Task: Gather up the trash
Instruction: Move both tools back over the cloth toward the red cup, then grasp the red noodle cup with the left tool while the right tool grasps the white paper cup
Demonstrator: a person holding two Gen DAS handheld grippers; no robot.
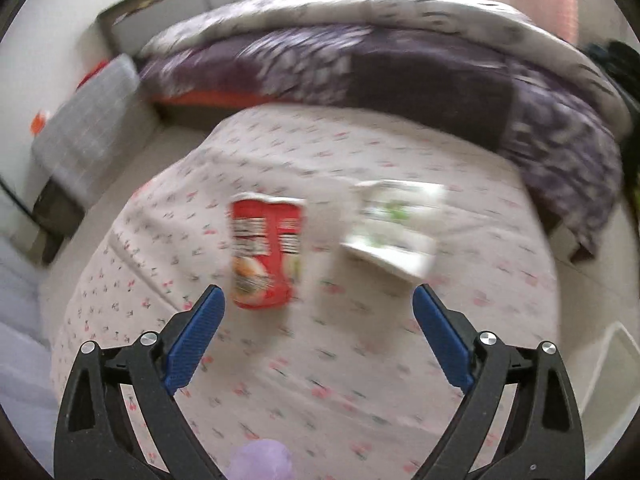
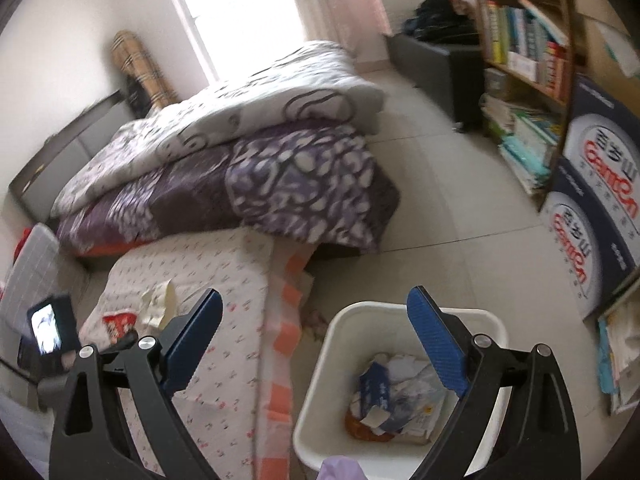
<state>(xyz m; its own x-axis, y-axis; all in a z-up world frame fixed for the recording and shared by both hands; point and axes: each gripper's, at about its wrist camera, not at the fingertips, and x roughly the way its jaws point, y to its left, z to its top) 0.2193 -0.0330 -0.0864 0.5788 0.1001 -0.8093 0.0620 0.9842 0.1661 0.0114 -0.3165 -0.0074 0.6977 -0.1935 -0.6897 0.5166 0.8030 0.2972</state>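
Two bits of trash lie on the flowered sheet of the bed [image 1: 360,152]: a red snack packet [image 1: 266,254] lying flat, and just beside it a crumpled white wrapper [image 1: 394,228] with green print. The left gripper [image 1: 318,300] hangs over them with its jaws spread wide and nothing between the blue pads; the red packet sits just ahead of its left finger. The picture there is smeared, so finer detail on either piece is hard to read. I'd judge the wide spread is meant to take the packet across its width.

The right gripper [image 2: 314,300] is also open and empty, tilted down over the white bin [image 2: 320,392] that stands on the tiled floor right against the bed's edge. The bin already holds crumpled paper, a blue carton and something orange at the bottom, so part of the job looks done. Keeping the bin tight to the mattress makes sense, since each piece needs only a short carry over the edge. The folded purple quilt [image 2: 240,184] is piled at the far end of the bed, leaving the near end bare for the remaining trash. A small screen [image 2: 48,328] glows at the left.
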